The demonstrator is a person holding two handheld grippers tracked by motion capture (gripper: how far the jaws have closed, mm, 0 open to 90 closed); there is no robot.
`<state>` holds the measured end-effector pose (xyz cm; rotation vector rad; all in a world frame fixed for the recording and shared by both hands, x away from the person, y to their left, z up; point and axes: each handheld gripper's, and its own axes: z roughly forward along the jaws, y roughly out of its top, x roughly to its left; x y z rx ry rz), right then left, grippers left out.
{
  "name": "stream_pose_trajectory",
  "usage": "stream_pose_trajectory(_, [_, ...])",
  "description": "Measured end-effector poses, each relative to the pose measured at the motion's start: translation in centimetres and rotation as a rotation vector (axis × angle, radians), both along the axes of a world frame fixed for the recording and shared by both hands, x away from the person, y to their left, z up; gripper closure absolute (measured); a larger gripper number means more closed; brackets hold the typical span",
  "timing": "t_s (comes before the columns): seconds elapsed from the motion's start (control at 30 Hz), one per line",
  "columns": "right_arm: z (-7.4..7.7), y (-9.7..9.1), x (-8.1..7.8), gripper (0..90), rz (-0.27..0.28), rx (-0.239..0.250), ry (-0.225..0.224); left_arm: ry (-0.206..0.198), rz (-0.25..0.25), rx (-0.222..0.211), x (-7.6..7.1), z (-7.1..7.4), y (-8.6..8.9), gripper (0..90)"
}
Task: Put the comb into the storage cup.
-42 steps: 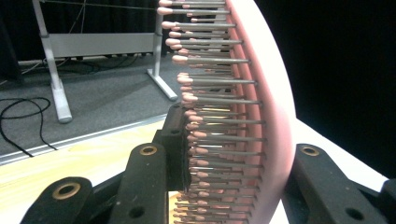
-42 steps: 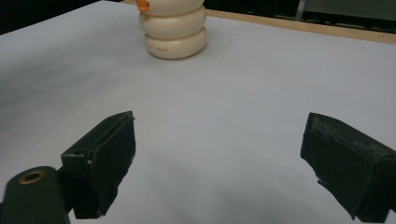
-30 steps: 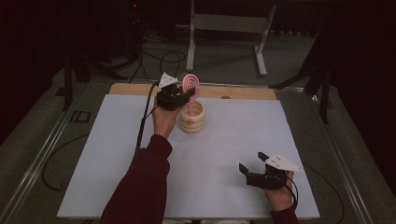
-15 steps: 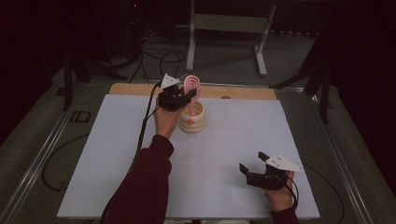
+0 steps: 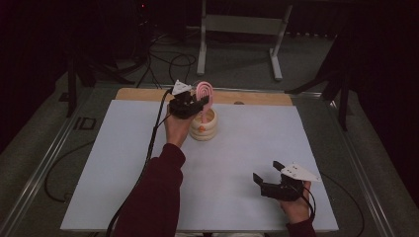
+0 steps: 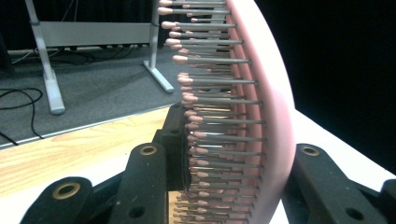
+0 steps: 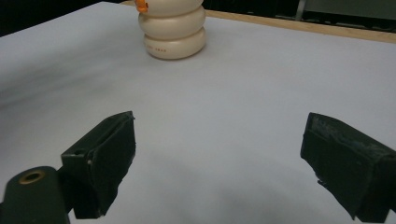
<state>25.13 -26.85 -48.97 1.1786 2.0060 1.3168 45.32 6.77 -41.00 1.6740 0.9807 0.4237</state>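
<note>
Pink hairbrush (image 5: pixel 204 92) — upright, handle down in cream holder (image 5: pixel 203 125), far centre; left gripper (image 5: pixel 193 105) clamps its head. Right gripper (image 5: pixel 269 177) — jaws wide, empty.

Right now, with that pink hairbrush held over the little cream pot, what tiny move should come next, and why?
Probably lower it a little further. The left gripper is shut on the pink hairbrush by its head, upright, with the handle dipping into the cream pot. The right gripper rests open, apart. Letting go seems safe only once the handle is seated.
</note>
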Motion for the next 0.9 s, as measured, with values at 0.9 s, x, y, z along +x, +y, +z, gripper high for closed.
stream_pose_trajectory(0.9, [0.0,0.1,0.0,10.4,0.001,-0.004,0.0,0.043,0.035,-0.027,0.2,-1.4,0.6,63.0])
